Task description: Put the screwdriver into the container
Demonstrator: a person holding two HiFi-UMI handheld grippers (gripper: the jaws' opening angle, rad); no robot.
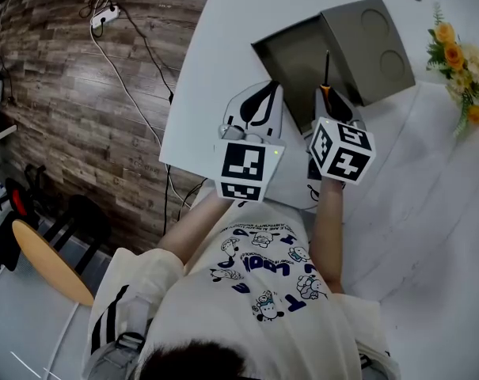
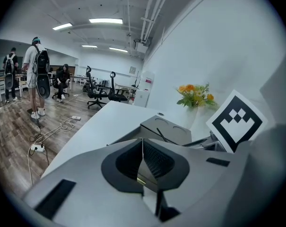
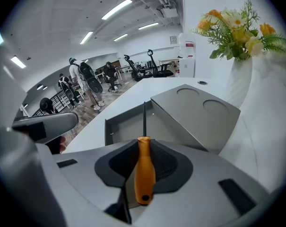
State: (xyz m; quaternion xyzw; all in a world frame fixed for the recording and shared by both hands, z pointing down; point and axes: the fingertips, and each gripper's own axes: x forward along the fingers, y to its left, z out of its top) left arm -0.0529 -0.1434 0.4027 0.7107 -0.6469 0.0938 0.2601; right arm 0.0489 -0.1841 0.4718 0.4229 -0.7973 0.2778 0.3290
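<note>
**Head view:** white surface (image 1: 239,22) bearing 1 grey container (image 1: 290,62), its lid (image 1: 374,46) thrown open. 2 tools are held side by side just before it, the left tool (image 1: 263,93) and the right tool (image 1: 332,93).

**Left gripper view:** left tool clenched, with nothing between the jaws.

**Right gripper view:** screwdriver (image 3: 145,171) grasped by its orange handle in the right tool, with the shaft pointed toward the container's opening.

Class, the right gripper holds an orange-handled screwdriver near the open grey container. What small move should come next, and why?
Probably lower the right gripper toward the container. Its jaws clamp the screwdriver, whose shaft points over the container's open inside, and nothing seems to block the way down.
</note>
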